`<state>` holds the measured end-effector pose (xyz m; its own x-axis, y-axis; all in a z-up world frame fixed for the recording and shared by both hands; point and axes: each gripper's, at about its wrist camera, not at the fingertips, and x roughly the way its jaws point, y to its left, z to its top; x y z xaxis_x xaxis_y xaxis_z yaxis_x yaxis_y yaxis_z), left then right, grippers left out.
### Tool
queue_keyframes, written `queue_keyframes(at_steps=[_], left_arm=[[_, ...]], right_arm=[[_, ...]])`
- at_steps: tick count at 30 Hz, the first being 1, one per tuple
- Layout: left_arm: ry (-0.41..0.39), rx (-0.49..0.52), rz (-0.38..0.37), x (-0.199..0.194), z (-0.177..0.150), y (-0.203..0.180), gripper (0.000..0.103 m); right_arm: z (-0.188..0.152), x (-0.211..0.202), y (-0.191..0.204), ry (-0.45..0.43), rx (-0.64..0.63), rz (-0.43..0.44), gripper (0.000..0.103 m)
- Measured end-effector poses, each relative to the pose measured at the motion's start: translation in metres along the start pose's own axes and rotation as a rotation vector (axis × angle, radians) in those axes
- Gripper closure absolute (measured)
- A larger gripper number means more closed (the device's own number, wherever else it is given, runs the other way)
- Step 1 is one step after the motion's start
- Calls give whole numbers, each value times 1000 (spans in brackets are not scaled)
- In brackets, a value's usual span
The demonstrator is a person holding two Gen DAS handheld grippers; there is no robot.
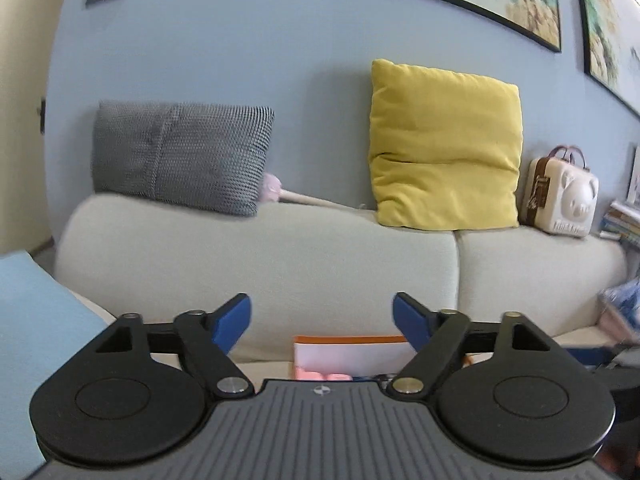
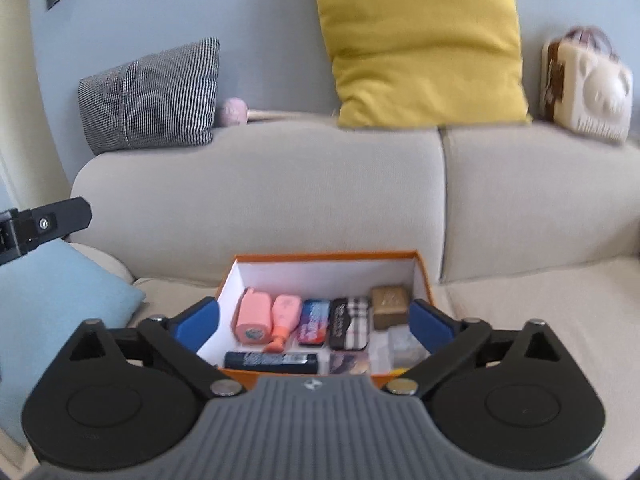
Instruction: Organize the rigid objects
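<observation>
Sitting on the seat of a pale sofa (image 2: 256, 184): one orange box (image 2: 326, 256), lidless, white inside, near the backrest.

Contents, far row, left to right: pink case (image 2: 253, 316) lying on its side; pink bottle (image 2: 285, 316) with a coral cap pointing near; blue-and-red packet (image 2: 315, 321); black tin with a plaid panel (image 2: 349, 322); gold box (image 2: 390, 306) in the far right corner. Near row, left to right: dark blue tube (image 2: 271, 362) lying crosswise; small dark printed packet (image 2: 348, 362); clear plastic case (image 2: 394, 350), blurred.

Right gripper (image 2: 314, 320): jaws spread wide, holding nothing, poised over the box, with the left blue pad beside the box's left wall and the right pad at its right wall; whether they touch the walls cannot be told.

Left gripper (image 1: 322, 322): jaws wide apart, holding nothing, raised toward the sofa backrest; only the box's far wall (image 1: 348, 350) and a pink item show low between them.

Surroundings: yellow cushion (image 2: 420, 40), grey checked cushion (image 2: 152, 96), cream bear-faced case (image 2: 586, 84), light blue cushion (image 2: 52, 304) at the left.
</observation>
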<state>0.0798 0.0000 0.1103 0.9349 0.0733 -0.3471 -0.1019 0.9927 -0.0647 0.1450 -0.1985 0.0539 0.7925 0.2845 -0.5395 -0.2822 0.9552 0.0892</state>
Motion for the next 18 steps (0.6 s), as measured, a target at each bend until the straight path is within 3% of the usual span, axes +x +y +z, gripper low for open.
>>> queue_keyframes(at_steps=[3,6,12,18], left_arm=[[-27,41,30,-9,-11,-1,0],[-31,-1,57,-14,-22,5,0],[59,9,79,-10,-41,11,0],[92,-61,67,-1,-61,12,0]], right_arm=[[-8,-9,3,-36,-12,-15,2],[-15,-14,2,-43,8,-29,2],[-34,-20,0,-33,18,-61,2],[-51,-18,2,-21,11,-75,2]])
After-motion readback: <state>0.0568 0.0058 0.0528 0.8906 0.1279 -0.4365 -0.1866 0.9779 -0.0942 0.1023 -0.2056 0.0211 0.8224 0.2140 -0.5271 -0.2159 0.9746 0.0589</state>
